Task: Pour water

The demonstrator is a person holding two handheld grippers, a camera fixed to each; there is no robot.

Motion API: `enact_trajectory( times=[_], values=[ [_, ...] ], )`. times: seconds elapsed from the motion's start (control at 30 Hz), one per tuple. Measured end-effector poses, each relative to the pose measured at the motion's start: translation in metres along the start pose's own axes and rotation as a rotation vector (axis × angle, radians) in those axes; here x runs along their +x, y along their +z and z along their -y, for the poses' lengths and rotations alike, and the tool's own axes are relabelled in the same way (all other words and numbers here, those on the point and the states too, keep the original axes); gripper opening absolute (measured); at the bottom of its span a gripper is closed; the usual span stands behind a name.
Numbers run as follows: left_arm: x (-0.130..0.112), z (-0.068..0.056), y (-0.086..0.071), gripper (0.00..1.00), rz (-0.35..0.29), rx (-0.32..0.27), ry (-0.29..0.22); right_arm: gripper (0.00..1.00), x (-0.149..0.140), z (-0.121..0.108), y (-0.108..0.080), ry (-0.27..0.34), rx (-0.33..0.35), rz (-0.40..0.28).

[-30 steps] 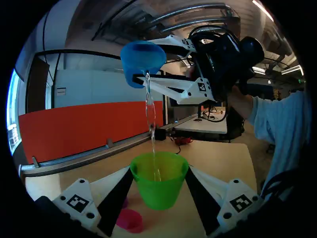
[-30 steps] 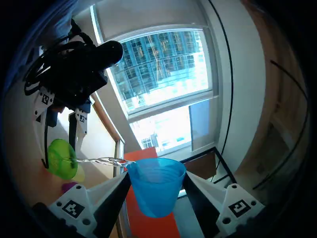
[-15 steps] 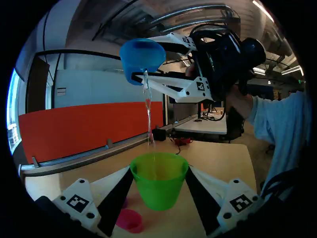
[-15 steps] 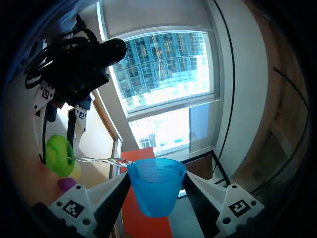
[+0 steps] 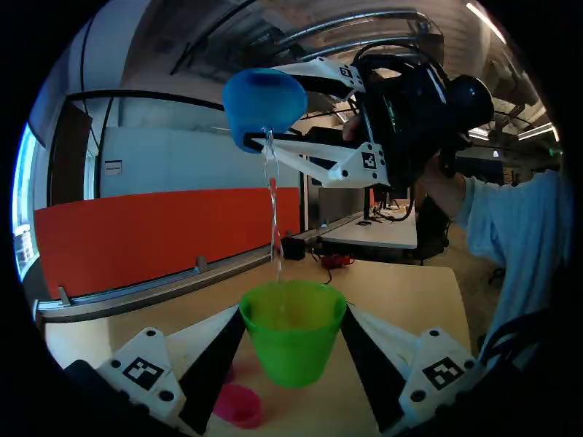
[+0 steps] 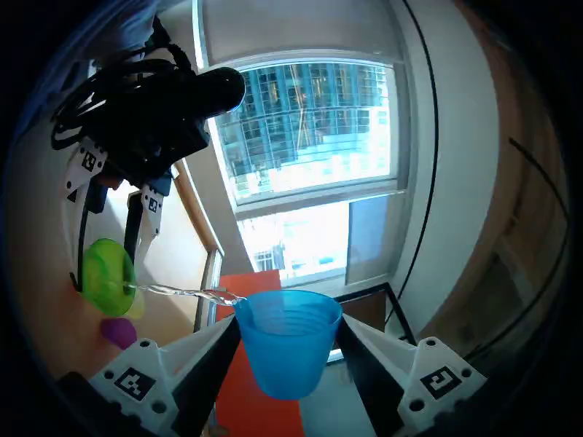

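Left gripper view: the left gripper (image 5: pixel 291 312) sat at 6 o'clock, clamped on a green cup (image 5: pixel 292 353) with both fingers pressed against its sides. The cup was upright with its mouth open upward. I could not tell whether its base touched the tan table (image 5: pixel 415 280) or hung just over it. A pink cup (image 5: pixel 239 404) lay on the table at 7 o'clock, just beside the left finger.

The right gripper (image 5: pixel 264 105) was at 12 o'clock, well above the green cup. It was closed on a blue cup (image 5: pixel 259 87), which was tipped over with its mouth facing down and toward the camera. A thin stream of water (image 5: pixel 274 218) ran from the blue cup's lower rim straight down into the green cup. The water level inside the green cup was too unclear to tell. A hand (image 5: pixel 437 182) and a light blue sleeve (image 5: pixel 521 226) at 2 to 3 o'clock held the right gripper. An orange wall panel (image 5: pixel 146 233) was behind the table at 9 o'clock.

Right gripper view: the blue cup was at 6 o'clock with both fingers tight on its sides. Water left the rim on the 7 o'clock side and ran toward 9 o'clock into the mouth of the green cup, which sat between the left gripper's fingers. A window (image 6: pixel 313 146) was at 12 o'clock.
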State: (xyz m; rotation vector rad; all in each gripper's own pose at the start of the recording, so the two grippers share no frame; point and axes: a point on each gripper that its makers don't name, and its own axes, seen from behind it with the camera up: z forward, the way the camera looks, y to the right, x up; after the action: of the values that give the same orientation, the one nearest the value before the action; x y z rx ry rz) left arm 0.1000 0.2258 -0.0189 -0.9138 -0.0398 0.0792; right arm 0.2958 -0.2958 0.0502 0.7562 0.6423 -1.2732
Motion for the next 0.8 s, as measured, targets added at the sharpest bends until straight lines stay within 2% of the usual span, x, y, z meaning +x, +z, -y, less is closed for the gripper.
enact_trajectory(
  times=[0.8],
  values=[
    [-0.0014, 0.0008, -0.0022, 0.87, 0.002, 0.002, -0.011, 0.9, 0.0033, -0.0042, 0.0037, -0.108, -0.001, 0.007]
  ],
)
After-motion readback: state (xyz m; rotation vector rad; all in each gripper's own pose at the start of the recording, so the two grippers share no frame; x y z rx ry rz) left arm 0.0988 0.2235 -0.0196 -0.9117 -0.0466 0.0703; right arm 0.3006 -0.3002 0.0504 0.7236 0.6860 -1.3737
